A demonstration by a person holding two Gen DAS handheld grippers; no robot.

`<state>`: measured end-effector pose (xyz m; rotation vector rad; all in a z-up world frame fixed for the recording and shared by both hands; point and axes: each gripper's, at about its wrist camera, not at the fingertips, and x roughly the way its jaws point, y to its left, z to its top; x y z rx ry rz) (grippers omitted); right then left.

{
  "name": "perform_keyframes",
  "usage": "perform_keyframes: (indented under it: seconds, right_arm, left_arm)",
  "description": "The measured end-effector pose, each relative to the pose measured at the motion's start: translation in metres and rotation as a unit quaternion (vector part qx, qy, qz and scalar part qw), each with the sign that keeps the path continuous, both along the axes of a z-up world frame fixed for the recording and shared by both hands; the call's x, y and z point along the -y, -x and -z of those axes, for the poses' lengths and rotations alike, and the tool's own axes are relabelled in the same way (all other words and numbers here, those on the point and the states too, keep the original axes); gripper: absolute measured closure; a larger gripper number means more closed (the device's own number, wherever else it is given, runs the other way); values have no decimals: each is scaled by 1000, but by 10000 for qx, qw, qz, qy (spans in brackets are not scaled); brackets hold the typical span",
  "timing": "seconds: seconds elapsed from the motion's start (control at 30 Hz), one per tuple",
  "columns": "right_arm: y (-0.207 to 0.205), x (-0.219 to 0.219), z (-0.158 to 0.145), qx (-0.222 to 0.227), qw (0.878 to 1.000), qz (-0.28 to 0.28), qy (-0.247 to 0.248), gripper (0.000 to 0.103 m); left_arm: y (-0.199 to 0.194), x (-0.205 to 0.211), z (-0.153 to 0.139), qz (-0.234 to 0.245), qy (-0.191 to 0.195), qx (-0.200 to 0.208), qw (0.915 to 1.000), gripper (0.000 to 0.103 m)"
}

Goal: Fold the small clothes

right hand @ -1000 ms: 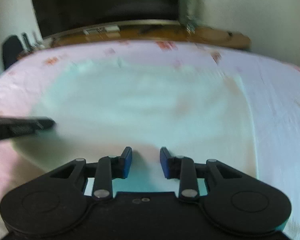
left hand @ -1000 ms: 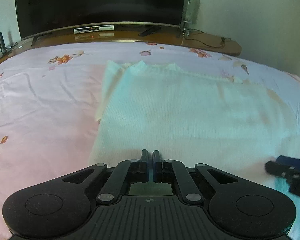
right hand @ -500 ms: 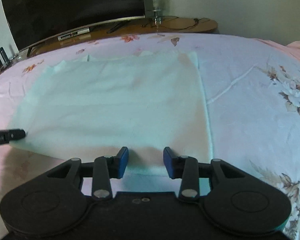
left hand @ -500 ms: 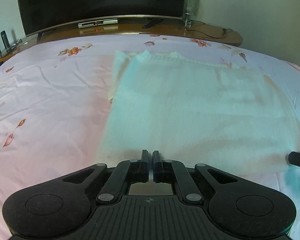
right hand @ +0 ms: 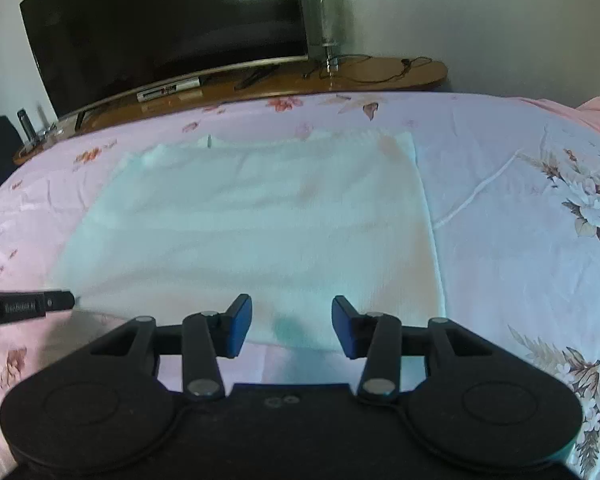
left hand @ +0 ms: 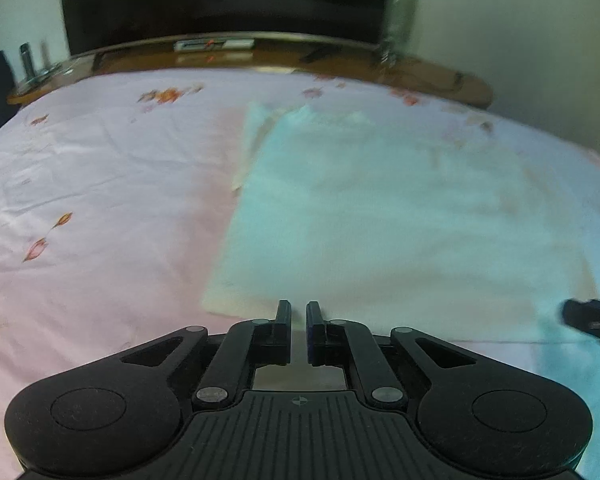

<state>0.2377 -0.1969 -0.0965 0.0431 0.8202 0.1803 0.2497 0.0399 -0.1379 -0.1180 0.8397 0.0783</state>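
Observation:
A pale mint knitted garment point(left hand: 400, 208) lies flat on the pink floral bedsheet point(left hand: 100, 208), folded into a rough rectangle; it also shows in the right wrist view point(right hand: 260, 232). My left gripper point(left hand: 299, 314) hovers at the garment's near left edge, its jaws a narrow gap apart with nothing between them. My right gripper point(right hand: 292, 320) is open and empty just above the garment's near edge. The right gripper's tip shows at the right of the left wrist view point(left hand: 592, 318). The left gripper's tip shows at the left of the right wrist view point(right hand: 28, 306).
A wooden TV bench point(right hand: 260, 84) runs behind the bed with a large dark television point(right hand: 160, 32), a glass lamp point(right hand: 328, 28) and cables. A pink cloth point(right hand: 596, 106) lies at the far right. Bare sheet lies on both sides of the garment.
Both grippers have drawn back toward the garment's near edge. The right gripper's jaws have opened wider. The left gripper's jaws have parted slightly.

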Motion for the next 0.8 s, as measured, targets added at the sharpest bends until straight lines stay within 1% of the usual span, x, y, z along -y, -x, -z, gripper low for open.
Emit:
perform_keyframes:
  seconds: [0.07,0.13,0.2,0.33,0.43,0.5,0.6,0.67,0.7,0.73,0.77,0.8]
  right_arm:
    - [1,-4,2,8,10000,-36,34,58]
    - [0,-5,8,-15,9998,-69,163,58]
    - [-2,-1,16,-108,9995,17,289,58]
    - [-4,22,28,-342,9982,304,380,59]
    - [-2,32,24,-350,9984,398,195,59]
    - [0,31,18,-255,9988,388,131,58]
    - [2,25,10,-149,9996,256,-3,57]
    - [4,19,6,-88,9999,140,-38,56]
    - [4,17,5,-73,9999,84,-69,55]
    - [2,15,3,-74,9999,36,-119,55]
    - [1,13,3,-80,9998,2,-162,55]
    - [1,10,2,-88,9998,-34,-194,55]
  left_arm:
    - [0,7,2,150,-52,62,9999,98]
    - [-5,7,11,151,-103,-150,9997,97]
    - [-4,0,22,50,21,-239,9997,97]
    - [4,-19,28,-175,526,-132,9984,97]
    - [6,-25,30,-314,789,-183,9962,97]
    - [8,-29,29,-430,991,-227,9939,97]
    - [10,-35,30,-543,1300,-280,9896,97]
    - [12,-43,34,-646,1724,-341,9823,96]
    - [13,-48,36,-754,1962,-358,9770,79]
    - [15,-51,38,-837,2204,-336,9712,60]
    - [19,-56,39,-899,2525,-208,9632,12]
    - [25,-60,38,-1026,2758,26,9557,0]
